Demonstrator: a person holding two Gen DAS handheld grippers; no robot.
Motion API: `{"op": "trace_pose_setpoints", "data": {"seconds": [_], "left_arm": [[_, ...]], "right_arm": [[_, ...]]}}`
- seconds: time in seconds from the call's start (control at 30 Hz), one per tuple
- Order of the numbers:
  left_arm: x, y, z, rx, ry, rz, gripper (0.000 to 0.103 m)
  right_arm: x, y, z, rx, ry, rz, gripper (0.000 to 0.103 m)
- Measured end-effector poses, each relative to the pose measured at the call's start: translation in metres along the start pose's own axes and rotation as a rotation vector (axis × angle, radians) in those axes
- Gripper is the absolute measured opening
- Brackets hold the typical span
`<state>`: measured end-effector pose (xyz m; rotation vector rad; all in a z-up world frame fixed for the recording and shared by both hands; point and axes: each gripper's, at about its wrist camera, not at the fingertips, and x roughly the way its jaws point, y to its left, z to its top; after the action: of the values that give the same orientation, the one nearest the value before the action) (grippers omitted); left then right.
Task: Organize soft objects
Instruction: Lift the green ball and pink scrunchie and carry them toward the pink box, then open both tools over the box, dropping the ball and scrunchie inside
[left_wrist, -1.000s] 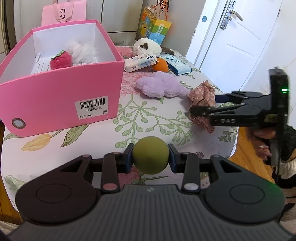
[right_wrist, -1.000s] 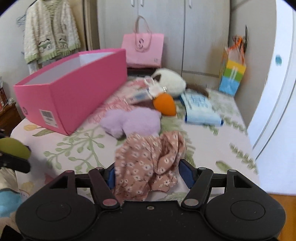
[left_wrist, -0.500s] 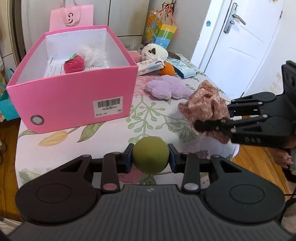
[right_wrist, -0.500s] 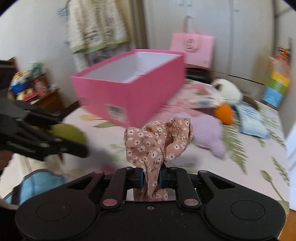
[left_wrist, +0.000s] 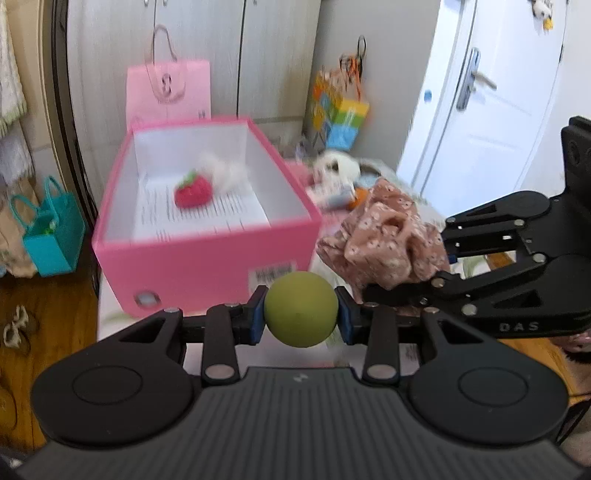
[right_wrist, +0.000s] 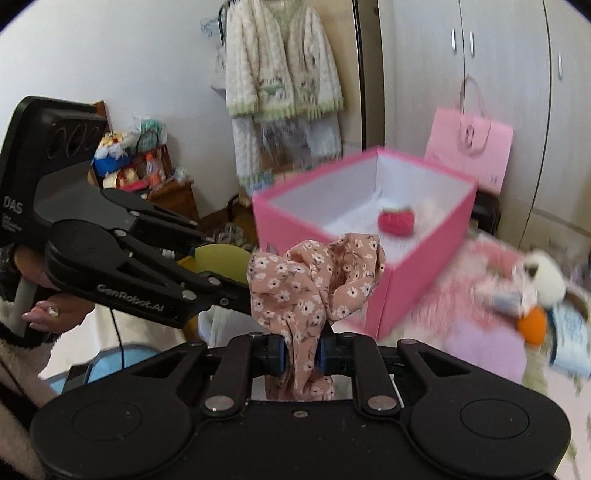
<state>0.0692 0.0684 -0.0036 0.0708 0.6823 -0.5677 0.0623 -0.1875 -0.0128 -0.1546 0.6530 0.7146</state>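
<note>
Both claws are loaded and raised near the pink box (left_wrist: 207, 258): the left claw (left_wrist: 300, 320) is clamped on a green ball (left_wrist: 301, 309), and the right claw (right_wrist: 300, 355) pinches a floral fabric scrunchie (right_wrist: 314, 277), its jaws having just closed around the cloth. To finish well, I'd carry each fully past the rim, above the strawberry plush (left_wrist: 192, 190), before letting go, one at a time so they don't collide.

black plastic grippers with silver screws, blue-edged jaws, white "das" and "genrobot.ai" lettering.
</note>
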Motion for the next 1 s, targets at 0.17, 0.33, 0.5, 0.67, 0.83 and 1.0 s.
{"op": "trace_pose_setpoints", "data": {"seconds": [0.17,0.33,0.5,0.67,0.83,1.0], "left_arm": [[0.002,0.020,0.029,-0.024,-0.077,0.015,0.037],[0.029,0.053,0.064,-0.101,-0.098,0.021,0.037],[0.073,0.087,0.098,-0.170,-0.049,0.032,0.037],[0.124,0.118,0.115,-0.256,0.050,0.046,0.037],[0.157,0.136,0.117,-0.329,0.137,0.044,0.037],[0.169,0.140,0.119,-0.367,0.158,0.003,0.037]], "right_arm": [[0.006,-0.011,0.033,-0.024,-0.110,-0.060,0.022],[0.029,-0.039,0.064,-0.001,-0.157,-0.059,0.023],[0.072,-0.068,0.094,-0.032,-0.121,-0.077,0.025],[0.122,-0.097,0.109,-0.084,-0.027,-0.145,0.025],[0.157,-0.111,0.109,-0.138,0.062,-0.152,0.026],[0.173,-0.113,0.112,-0.206,0.124,-0.134,0.026]]}}
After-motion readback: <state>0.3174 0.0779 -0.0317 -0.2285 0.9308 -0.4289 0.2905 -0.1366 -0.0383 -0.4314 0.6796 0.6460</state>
